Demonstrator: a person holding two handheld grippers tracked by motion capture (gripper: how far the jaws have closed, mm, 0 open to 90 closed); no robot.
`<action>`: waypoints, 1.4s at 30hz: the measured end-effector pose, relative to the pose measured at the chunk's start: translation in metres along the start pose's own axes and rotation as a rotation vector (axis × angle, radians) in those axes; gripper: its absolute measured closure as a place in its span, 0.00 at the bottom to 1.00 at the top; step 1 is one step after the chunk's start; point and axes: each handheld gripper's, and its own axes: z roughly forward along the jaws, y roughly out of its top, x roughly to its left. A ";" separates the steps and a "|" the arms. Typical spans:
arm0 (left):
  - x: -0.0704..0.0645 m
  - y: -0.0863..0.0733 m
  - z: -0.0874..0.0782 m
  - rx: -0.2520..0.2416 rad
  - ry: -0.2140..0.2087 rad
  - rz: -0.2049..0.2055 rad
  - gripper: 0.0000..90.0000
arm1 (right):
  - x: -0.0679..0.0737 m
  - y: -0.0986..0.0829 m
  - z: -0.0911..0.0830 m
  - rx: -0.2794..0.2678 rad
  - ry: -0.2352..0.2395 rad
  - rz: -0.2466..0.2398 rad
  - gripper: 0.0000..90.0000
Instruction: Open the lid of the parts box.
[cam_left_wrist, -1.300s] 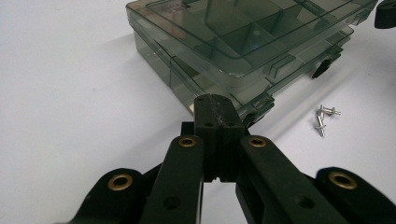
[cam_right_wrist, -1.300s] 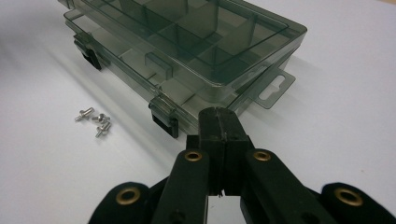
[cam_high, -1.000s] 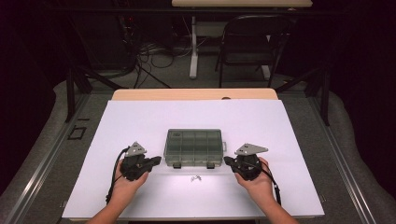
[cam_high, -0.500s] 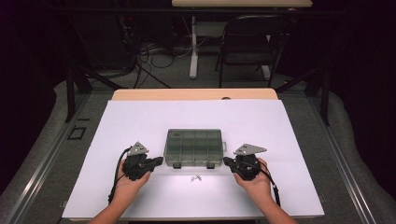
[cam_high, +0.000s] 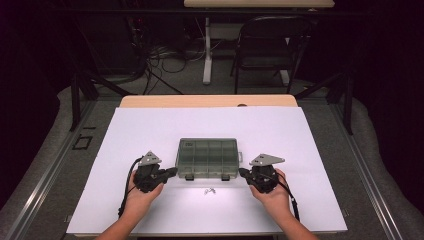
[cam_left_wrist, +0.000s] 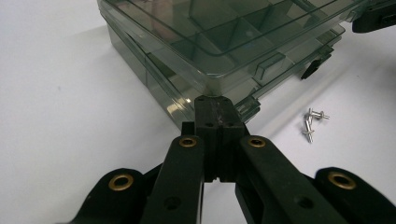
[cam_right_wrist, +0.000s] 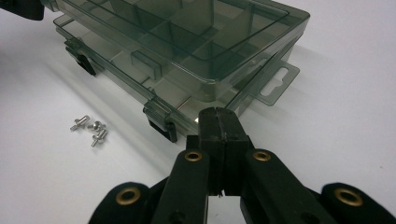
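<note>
The smoky transparent plastic organiser box with inner dividers (cam_high: 207, 158) lies flat near the middle of the white table sheet (cam_high: 150, 125), lid down but its two dark front latches (cam_right_wrist: 161, 125) look undone. I judge it light, stiff and a little slippery, with thin walls that may crack under hard squeezing; the front lid lip at the corners seems the best place to take hold. I can read no brand, label or writing on it. The left gripper (cam_left_wrist: 214, 105) has its jaws pressed together, tips touching the box's front corner, holding nothing. The right gripper (cam_right_wrist: 217, 116) is also closed and empty, at the other corner. A few small silver screws (cam_right_wrist: 89, 128) lie loose just before the box.
</note>
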 end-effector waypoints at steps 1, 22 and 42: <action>0.000 0.000 0.000 0.005 -0.004 0.000 1.00 | 0.000 0.000 0.000 0.000 0.001 0.006 1.00; -0.002 0.016 -0.006 -0.016 -0.007 -0.008 1.00 | 0.001 0.020 -0.006 -0.034 0.025 0.002 1.00; 0.005 0.041 -0.015 -0.047 -0.004 -0.064 1.00 | -0.006 0.044 -0.011 -0.053 0.021 0.020 1.00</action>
